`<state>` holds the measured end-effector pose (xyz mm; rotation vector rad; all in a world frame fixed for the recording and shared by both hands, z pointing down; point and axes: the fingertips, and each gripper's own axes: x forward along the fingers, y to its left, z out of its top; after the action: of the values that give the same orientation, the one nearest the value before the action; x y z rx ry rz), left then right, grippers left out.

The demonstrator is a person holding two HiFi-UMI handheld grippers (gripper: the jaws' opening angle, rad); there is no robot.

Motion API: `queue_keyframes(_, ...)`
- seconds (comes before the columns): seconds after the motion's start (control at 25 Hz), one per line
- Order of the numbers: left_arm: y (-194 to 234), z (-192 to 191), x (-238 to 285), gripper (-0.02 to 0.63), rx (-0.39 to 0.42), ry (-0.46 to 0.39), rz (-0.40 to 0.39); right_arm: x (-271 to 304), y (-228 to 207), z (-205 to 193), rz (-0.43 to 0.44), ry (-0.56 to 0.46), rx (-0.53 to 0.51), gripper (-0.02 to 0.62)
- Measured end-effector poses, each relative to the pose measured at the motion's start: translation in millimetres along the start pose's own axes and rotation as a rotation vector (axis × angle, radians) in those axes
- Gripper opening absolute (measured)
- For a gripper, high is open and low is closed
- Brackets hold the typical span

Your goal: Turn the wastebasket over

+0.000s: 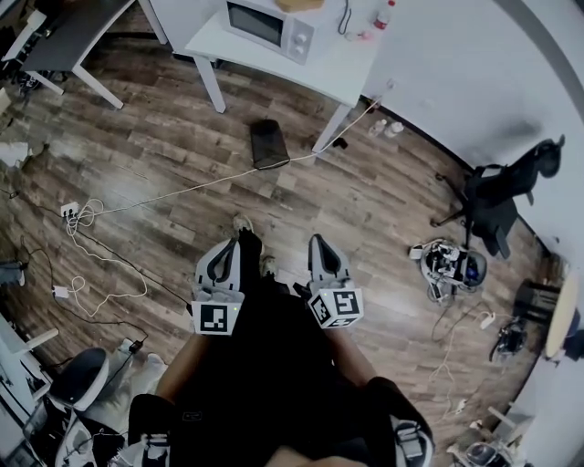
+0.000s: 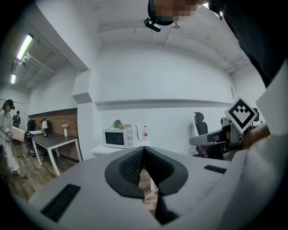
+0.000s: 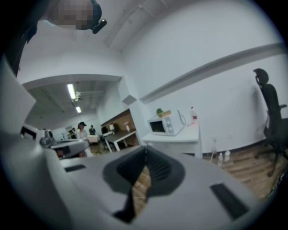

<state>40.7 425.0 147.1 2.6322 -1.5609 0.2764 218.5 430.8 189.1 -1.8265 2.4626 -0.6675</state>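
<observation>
Grippers held side by side at waist height, arms bent and drawn close to the body, both pointing forward and slightly down; left gripper (image 1: 225, 251) has its jaws pressed together with nothing between them; right gripper (image 1: 322, 244) sits near it, jaws likewise closed and empty; wooden floor (image 1: 383, 196) lies beneath the tips; white cable (image 1: 182, 193) crosses that floor ahead of them; dark wastebasket (image 1: 269, 143) rests beyond the cable, well apart from both grippers, just before the front edge of the white table (image 1: 351, 68); microwave (image 1: 271, 25) stands on the table.
</observation>
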Motion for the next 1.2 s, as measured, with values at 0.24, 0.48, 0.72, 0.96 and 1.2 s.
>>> queue_keyframes(0.24,17.0,-10.3,28.5,0.035,-0.031,0.022,0.008,33.0,-7.7,5.0,-0.001,0.023,-0.013,0.032)
queue_keyframes(0.48,37.3,-11.5,81.9,0.035,-0.039,0.023,-0.005,76.7,-26.0,18.6,-0.012,0.041,-0.023,0.034)
queue_keyframes(0.72,78.2,-11.3,139.4,0.035,-0.072,0.048,-0.002,143.5,-38.4,34.3,-0.022,0.065,-0.034,0.032)
queue_keyframes(0.96,131.0,-12.0,190.7,0.035,-0.090,0.067,0.005,220.8,-33.7,43.6,0.004,0.111,-0.069,0.034)
queue_keyframes(1.2,190.9,-20.4,220.4,0.035,-0.127,0.065,0.075,286.7,-21.3,37.5,0.049,0.192,-0.110,0.033)
